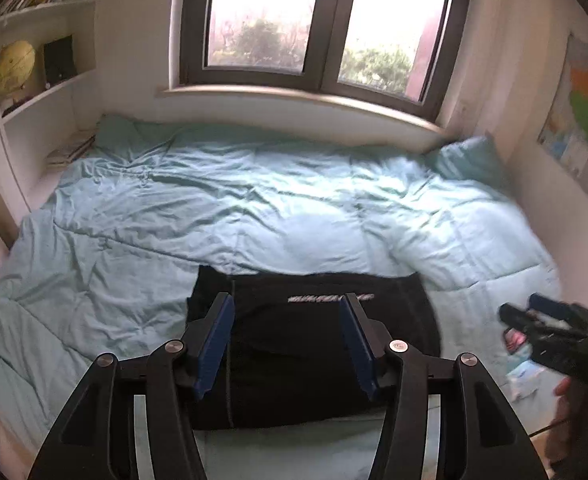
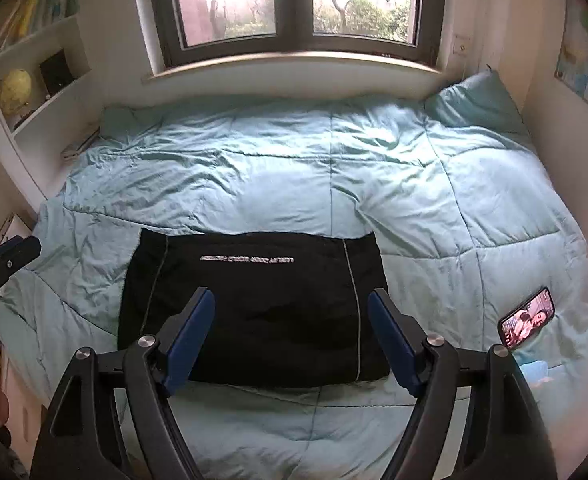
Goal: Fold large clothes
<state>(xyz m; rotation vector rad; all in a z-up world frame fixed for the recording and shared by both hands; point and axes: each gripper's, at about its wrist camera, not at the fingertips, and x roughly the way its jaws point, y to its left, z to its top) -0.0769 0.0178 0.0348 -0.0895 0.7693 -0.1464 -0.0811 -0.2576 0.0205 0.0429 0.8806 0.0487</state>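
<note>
A: Starting with the left wrist view: what sits between the fingers?

B: Nothing. The left gripper [image 1: 286,344] hangs above the bed with its blue pads [image 1: 214,348] well apart and bare. Below them lies the garment [image 1: 318,344], black, folded into a rough rectangle, flat on the quilt [image 1: 214,208] near the front edge of the bed. A pale line of lettering runs across its upper part.

A: And the other tool?

B: The right gripper [image 1: 530,312] shows at the right edge, blurred, off to the side of the garment and not touching it. Its fingers look parted, and nothing is in them.

A: Anything else around?

B: A window [image 1: 326,28] behind the bed, a pillow [image 1: 470,160] in the far right corner, a shelf [image 1: 46,80] on the left with a yellow globe [image 1: 14,68], and a map [image 1: 586,120] on the right wall.

A: Now the right wrist view.

B: The right gripper [image 2: 290,336] again stands apart, pads empty, over the near part of the garment [image 2: 254,304]. From here the fold shows clearly: a neat dark rectangle with a thin light seam down each side, lettering upside down near its far edge. A phone [image 2: 528,318], screen lit, lies on the quilt [image 2: 374,184] to the right, well apart from the garment. The left gripper's tip [image 2: 14,252] pokes in at the left edge; I cannot tell its opening from this view.
</note>
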